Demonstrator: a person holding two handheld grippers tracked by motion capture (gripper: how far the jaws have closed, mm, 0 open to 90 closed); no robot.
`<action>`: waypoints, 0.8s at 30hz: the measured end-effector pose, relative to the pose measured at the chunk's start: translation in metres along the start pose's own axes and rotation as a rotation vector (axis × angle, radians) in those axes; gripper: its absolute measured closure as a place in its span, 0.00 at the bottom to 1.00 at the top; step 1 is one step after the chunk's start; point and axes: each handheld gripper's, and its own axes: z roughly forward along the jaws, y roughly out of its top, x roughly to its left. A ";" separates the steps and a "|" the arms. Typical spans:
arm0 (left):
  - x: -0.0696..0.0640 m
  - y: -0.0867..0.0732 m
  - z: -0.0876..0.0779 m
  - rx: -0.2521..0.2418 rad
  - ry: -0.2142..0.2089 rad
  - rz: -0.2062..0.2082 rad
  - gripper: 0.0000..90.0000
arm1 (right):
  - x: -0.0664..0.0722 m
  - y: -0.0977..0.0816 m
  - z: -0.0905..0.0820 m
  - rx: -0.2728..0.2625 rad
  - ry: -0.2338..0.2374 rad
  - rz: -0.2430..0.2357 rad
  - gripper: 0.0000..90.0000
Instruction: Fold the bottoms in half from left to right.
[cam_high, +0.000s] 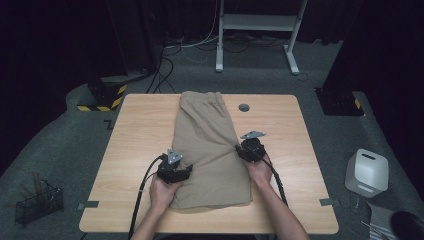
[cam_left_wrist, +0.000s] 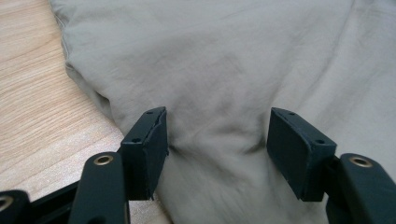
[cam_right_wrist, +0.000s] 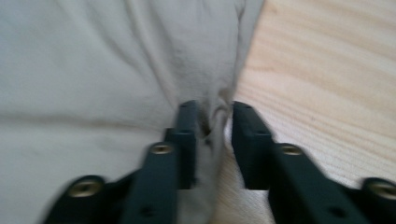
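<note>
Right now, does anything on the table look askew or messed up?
Mostly tidy: the folded khaki shorts lie flat along the wooden table. Only small puckers show, where the left tool and right tool bunch the fabric at the side edges.

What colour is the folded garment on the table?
Plain khaki-beige garment, no pattern; clearest in the high view.

I can't read any text, label, brand or number here. The one sign I can make out is the yellow-and-black warning striping on the dark base (cam_high: 102, 95) standing on the floor beyond the table's far left corner.
</note>
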 end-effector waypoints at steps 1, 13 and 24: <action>0.000 0.000 0.000 0.000 0.000 0.000 0.43 | 0.004 0.001 -0.006 -0.028 -0.012 -0.015 0.66; -0.001 -0.001 -0.001 0.000 0.002 -0.001 0.43 | 0.033 -0.027 -0.008 -0.036 0.110 -0.089 0.59; -0.022 -0.017 -0.019 -0.002 -0.032 0.034 0.42 | 0.039 -0.052 -0.035 -0.034 0.121 -0.087 0.59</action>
